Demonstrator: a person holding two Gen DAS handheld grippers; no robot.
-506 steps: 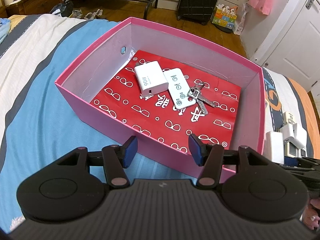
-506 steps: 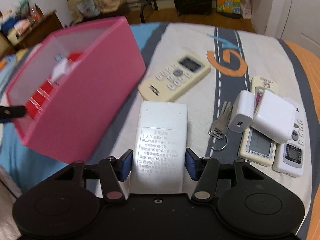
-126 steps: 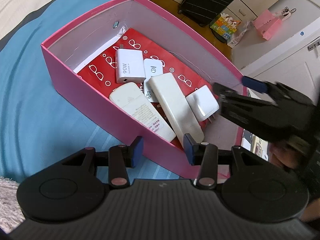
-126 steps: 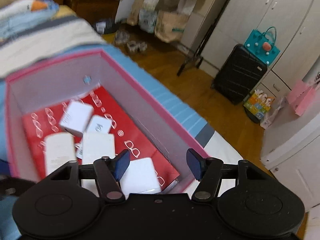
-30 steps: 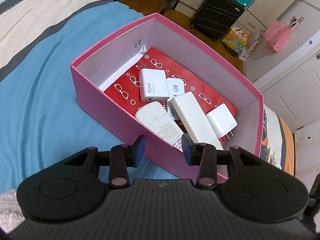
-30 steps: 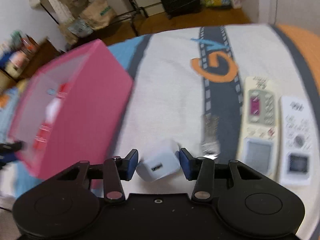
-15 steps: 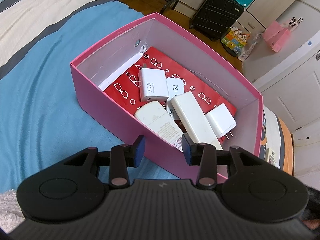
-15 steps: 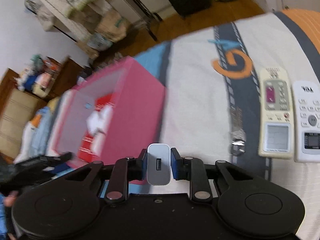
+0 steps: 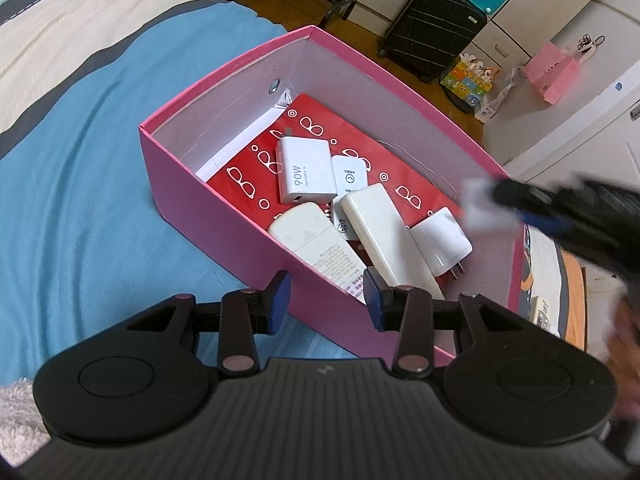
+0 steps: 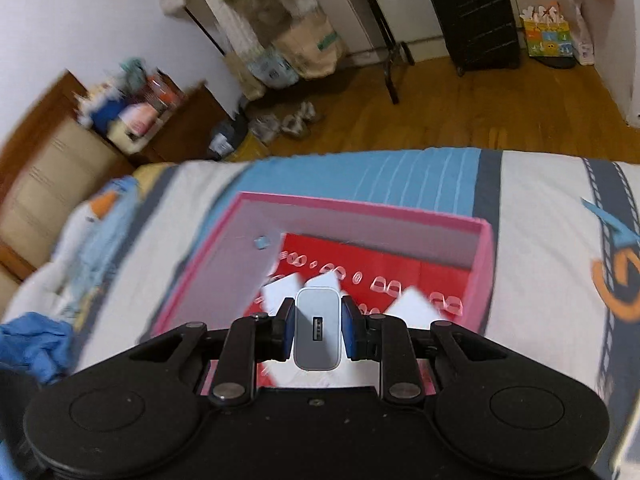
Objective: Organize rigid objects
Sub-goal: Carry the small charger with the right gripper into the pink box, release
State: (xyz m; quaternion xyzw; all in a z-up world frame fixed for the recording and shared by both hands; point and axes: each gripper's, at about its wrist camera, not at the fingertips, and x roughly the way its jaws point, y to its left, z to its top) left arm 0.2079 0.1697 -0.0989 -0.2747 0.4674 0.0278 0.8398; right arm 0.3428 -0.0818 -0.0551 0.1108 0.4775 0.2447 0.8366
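While the left gripper [image 9: 326,294], narrowed with nothing between its pads, straddled the pink box's [image 9: 224,216] near rim, the right gripper [image 10: 318,330] pinched a white charger [image 10: 317,334] above the box's right end, where red floor [image 10: 416,268] lay bare beyond the chargers and remotes [image 9: 376,232].

R claw [image 10: 318,332] just closed on white charger [image 10: 317,330], lifted off bed, now over pink box [image 10: 360,216].

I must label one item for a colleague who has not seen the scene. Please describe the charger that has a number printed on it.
Find the pink box on the bed. On its red patterned lining, toward the far end, lies a white charger. Only it bears "90W" on its upper face.
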